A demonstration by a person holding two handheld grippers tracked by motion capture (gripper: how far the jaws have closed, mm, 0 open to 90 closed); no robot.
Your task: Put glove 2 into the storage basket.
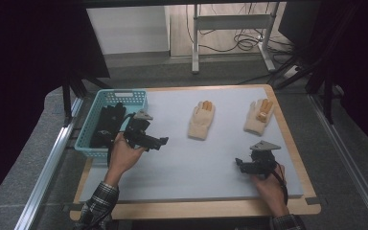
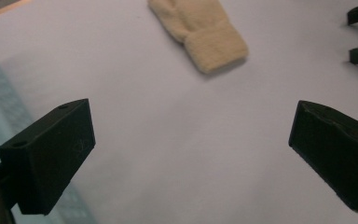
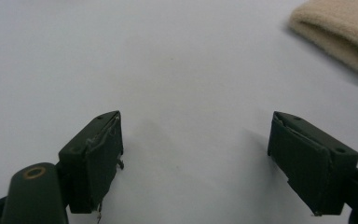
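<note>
High view: a grey mat (image 1: pixel 187 158) covers the table, with a teal basket (image 1: pixel 90 143) of dark items at its left edge. Two cream gloves lie at the mat's far side, the left glove (image 1: pixel 201 120) nearer the mat's middle, the right glove (image 1: pixel 259 117) near its right edge. Left gripper (image 1: pixel 162 142), just right of the basket, and right gripper (image 1: pixel 240 164), at the mat's right front, both stand with jaws apart, holding nothing.

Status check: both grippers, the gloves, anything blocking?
Left gripper open, empty, beside basket. Right gripper open, empty, over mat. Two gloves, left glove and right glove, flat, untouched. Nothing in the way.
</note>
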